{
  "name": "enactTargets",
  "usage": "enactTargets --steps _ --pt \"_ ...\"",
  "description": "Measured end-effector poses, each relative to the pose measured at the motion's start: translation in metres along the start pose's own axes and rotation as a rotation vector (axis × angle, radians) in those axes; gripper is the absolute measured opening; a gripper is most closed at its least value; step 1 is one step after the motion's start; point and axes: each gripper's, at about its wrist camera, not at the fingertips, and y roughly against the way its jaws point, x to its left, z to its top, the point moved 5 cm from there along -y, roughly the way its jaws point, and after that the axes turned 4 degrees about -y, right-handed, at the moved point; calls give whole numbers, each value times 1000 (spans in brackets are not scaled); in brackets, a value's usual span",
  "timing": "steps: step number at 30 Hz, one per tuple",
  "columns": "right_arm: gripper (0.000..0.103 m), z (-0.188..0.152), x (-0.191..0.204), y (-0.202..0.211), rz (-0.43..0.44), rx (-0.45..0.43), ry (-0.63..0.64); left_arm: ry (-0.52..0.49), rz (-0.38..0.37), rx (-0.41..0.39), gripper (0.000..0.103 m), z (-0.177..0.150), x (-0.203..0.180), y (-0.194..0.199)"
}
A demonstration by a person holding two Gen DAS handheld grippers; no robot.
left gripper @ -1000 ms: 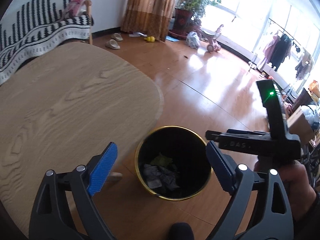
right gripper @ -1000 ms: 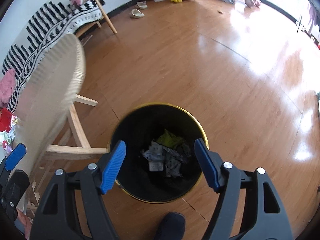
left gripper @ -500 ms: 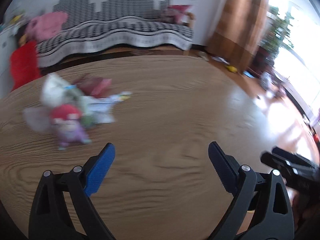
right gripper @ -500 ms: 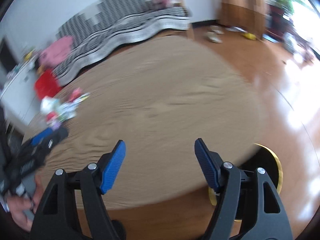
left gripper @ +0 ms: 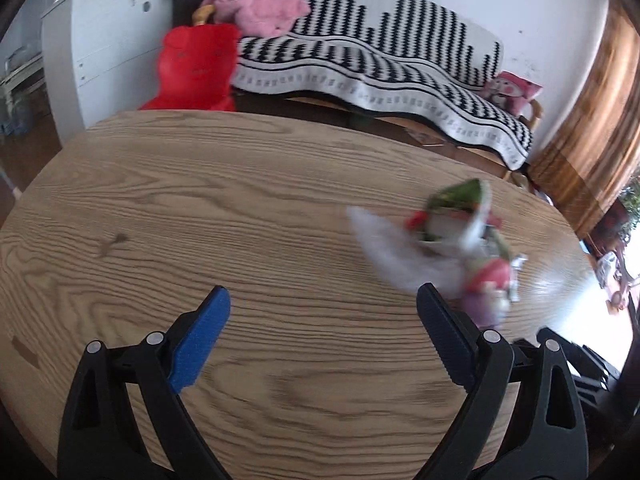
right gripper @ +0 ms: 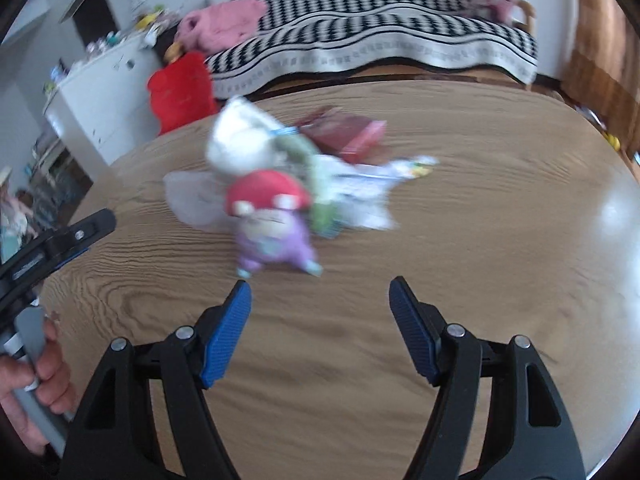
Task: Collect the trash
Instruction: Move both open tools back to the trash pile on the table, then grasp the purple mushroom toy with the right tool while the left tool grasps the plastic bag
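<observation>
The wooden table (right gripper: pixel 500 240) fills both my views, and I take it as my landmark. Behind its far edge runs the sofa with its black-and-white throw (left gripper: pixel 400 64), with a red cushion (left gripper: pixel 196 68) and a white cabinet (left gripper: pixel 108 52) off the table's far left corner; none of that looks like my business.

What I want sits on the table: the trash pile (right gripper: pixel 320 172), a blurred heap of white plastic, crumpled paper, a reddish wrapper and green scraps, gathered in one cluster toward the far side of the tabletop rather than scattered, which should let me work it piece by piece. At the pile's near edge stands a small figure with a red cap and purple body (right gripper: pixel 272 224); whether it counts as trash I cannot tell.

My right gripper (right gripper: pixel 320 316) hovers over bare table just short of that figure, jaws spread wide and holding nothing, ready to take something. My left gripper (left gripper: pixel 324 320) is likewise wide apart and empty, with the pile just beyond its right finger.
</observation>
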Motion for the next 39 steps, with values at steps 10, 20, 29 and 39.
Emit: enactTargets --steps 10,20,29,39 --pt "75 21 27 -54 -48 -14 24 -10 -46 45 92 6 16 -34" --pt "47 3 27 -14 20 -22 97 -78 -100 61 92 3 -40 -65" --pt "48 -17 -17 41 26 -24 81 -173 -113 39 94 6 -99 -80" --pt "48 -36 -54 74 -9 -32 58 -143 -129 94 31 6 -106 -91"
